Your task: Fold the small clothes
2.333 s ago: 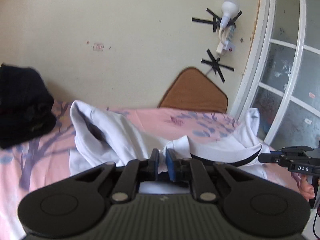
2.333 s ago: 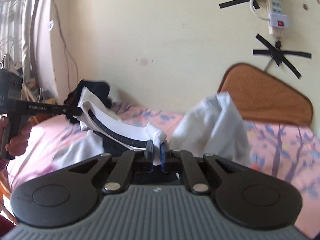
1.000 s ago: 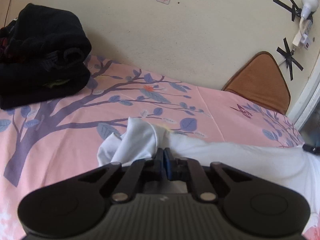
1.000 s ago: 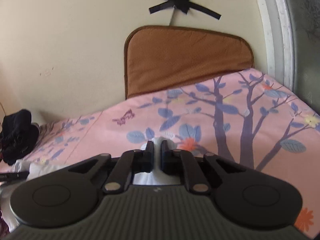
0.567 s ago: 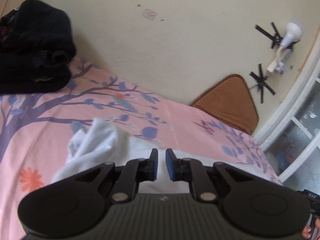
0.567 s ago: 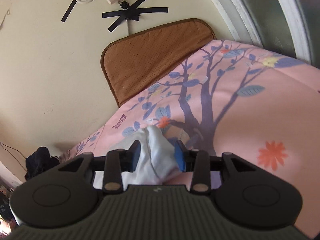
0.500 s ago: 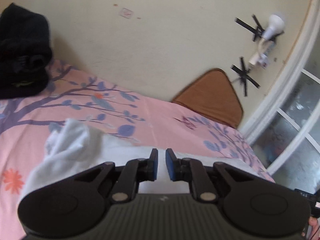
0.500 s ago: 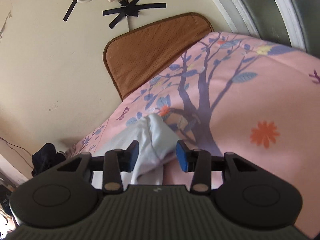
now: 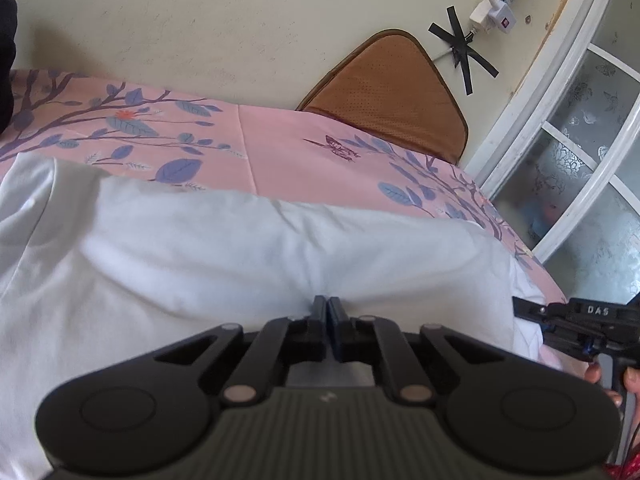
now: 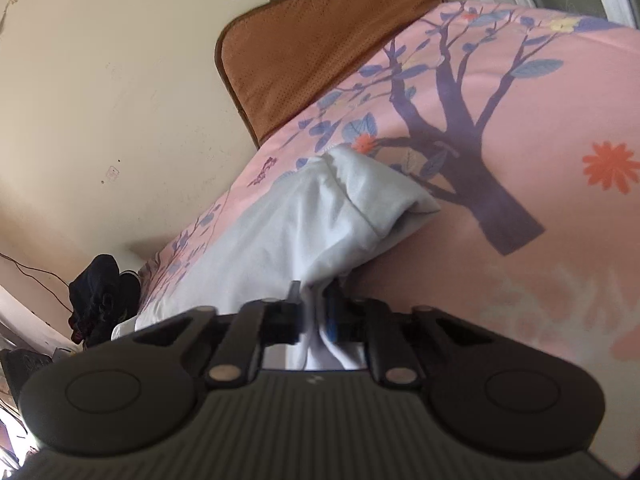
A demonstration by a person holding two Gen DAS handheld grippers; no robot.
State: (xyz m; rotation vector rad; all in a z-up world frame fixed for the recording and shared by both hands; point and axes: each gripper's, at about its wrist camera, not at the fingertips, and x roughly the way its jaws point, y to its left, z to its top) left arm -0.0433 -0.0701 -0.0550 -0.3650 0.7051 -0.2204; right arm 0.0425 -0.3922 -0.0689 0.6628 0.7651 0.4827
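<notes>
A white garment lies spread across the pink bedsheet. My left gripper sits at its near edge with the jaws together on a pinch of the white cloth. In the right wrist view the garment runs away to the left, with a folded sleeve end at its far right. My right gripper has its jaws closed in on the white cloth, which bunches between them. The right gripper also shows at the right edge of the left wrist view.
A brown cushion leans on the wall at the bed's far side. A pile of black clothes sits at the far left of the bed. A white window frame and a taped power strip are to the right.
Both grippers let go of the cloth, drew back to the garment's near edge and closed on it again. The garment now lies spread flat on the bed.
</notes>
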